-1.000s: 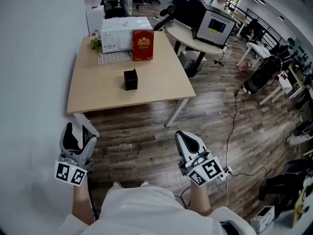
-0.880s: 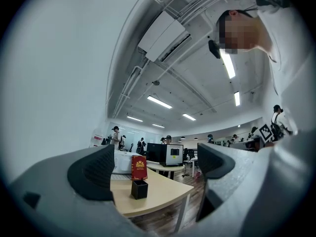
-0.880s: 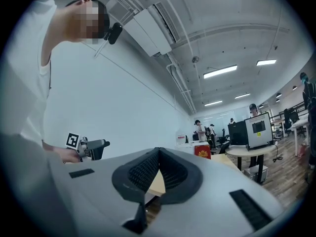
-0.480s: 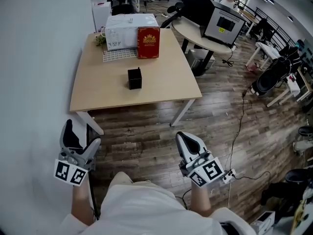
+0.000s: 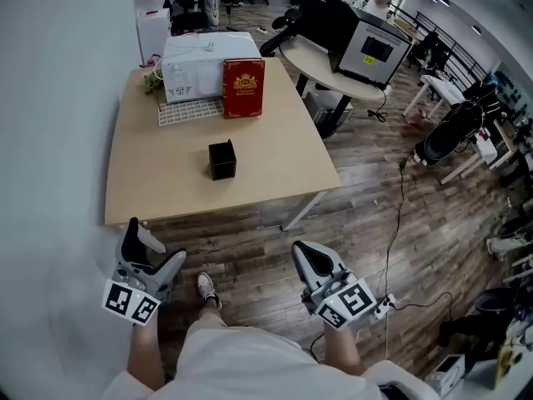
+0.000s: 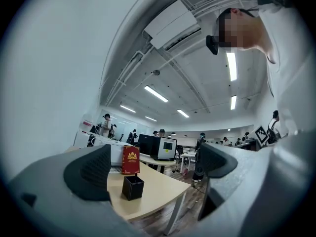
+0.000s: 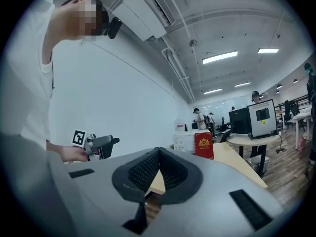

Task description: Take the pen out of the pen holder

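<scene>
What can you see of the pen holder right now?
The pen holder is a small black, matte, square-sided cup, open-topped, standing upright near the middle of the light wooden table, apart from the red box behind it. A thin dark tip, probably the pen, pokes above its rim. Only the table touches it.

Office room glowing under ceiling strip lights
A white wall is running along the left, a pale wooden table is standing beside it on dark plank flooring, and a round desk is sitting just beyond it.
</scene>
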Available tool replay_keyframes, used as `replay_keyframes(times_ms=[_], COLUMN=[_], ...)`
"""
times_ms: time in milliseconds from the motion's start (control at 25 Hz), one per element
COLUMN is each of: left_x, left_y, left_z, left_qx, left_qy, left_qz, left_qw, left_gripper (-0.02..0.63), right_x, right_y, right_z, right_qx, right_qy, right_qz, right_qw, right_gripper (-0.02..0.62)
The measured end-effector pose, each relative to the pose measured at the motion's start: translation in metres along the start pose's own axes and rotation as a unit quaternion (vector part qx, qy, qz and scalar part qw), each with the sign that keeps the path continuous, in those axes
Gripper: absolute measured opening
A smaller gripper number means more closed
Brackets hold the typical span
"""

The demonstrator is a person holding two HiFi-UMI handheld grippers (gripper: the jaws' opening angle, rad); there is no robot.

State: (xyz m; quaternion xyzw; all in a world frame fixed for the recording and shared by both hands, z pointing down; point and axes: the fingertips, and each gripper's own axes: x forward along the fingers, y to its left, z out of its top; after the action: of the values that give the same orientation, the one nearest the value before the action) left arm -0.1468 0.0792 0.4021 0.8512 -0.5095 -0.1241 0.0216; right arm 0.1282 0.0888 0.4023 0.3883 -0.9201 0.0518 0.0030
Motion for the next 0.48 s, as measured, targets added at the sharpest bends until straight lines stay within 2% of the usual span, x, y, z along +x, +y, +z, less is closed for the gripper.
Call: replay_keyframes(times_ms=[240,480], left_x=[0.084,0.144], left_y=[0.066,0.123], left_z=[-0.01,-0.023], left_qx=[-0.025,-0.065], left_qy=[-0.001,0.003], left_qz=[-0.06,-0.1], left_qw=[0.9979,0.9929], left_gripper=[0.559,0.559], right_x=[0.104,0.164], right_y=[-0.018,-0.033], right_z=[0.03,0.042], right_qx=[-0.019,-0.027], right_qy=[0.011,0.037], right_qz=[-0.005,-0.043], right_qw=[1.0,0.998], right_gripper=[0.002,0.002])
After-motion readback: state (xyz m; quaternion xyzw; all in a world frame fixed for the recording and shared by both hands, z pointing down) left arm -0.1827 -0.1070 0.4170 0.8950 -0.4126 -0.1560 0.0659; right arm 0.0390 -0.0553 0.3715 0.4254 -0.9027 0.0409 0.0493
